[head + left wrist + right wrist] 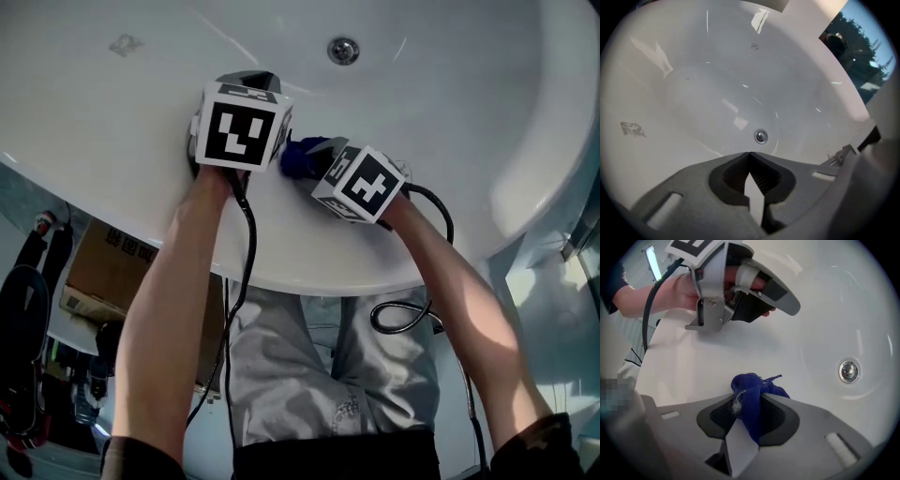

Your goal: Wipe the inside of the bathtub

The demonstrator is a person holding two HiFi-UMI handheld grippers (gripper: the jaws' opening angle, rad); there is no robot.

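Item: blue cloth [757, 385], bunched, clamped between the jaws of the right tool [750, 397], at the inner wall of the bathtub [450, 112] just under its near rim; contact unclear. Beside it, the left tool [749, 153], jaws together, empty. Step judged: wipe beginning. Next: press the cloth flat and sweep toward the drain [343, 50].

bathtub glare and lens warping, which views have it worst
Head view: the bathtub shows only thin glare streaks near the drain, with its rim bent by the lens. Left gripper view: heavy fisheye with black corners, and bright reflection patches across the white surface. Right gripper view: the same fisheye, a mosaic patch at lower left, and the blue cloth in sharp focus.
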